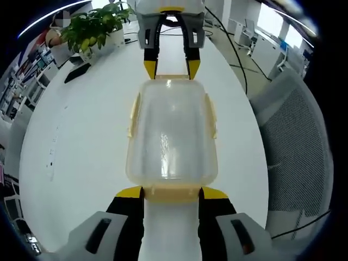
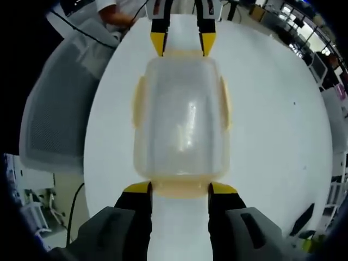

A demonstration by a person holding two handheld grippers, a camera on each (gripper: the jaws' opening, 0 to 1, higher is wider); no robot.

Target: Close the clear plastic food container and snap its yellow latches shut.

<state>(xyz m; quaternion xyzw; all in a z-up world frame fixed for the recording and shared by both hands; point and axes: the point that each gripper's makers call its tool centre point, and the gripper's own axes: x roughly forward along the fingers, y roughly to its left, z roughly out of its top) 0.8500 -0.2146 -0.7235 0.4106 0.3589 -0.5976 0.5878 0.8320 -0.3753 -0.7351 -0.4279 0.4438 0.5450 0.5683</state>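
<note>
A clear plastic food container [image 1: 171, 133] with its lid on lies lengthwise on the white table [image 1: 81, 141], also in the right gripper view [image 2: 180, 117]. Yellow latches run along its long sides [image 1: 132, 115] [image 2: 223, 103] and both short ends. My left gripper [image 1: 172, 193] is open, its yellow-tipped jaws standing either side of the near end latch [image 1: 172, 190]. My right gripper [image 2: 180, 189] is open the same way around the opposite end latch [image 2: 180, 187]. Each gripper shows at the top of the other's view: the right gripper [image 1: 172, 68] and the left gripper [image 2: 182, 44].
A potted plant [image 1: 92, 30] and a flat black object [image 1: 76, 72] sit at the table's far left. Cables [image 1: 239, 60] cross the far right. A grey mesh chair [image 1: 299, 147] [image 2: 54, 109] stands beside the table. A person [image 2: 117, 11] is behind the left gripper.
</note>
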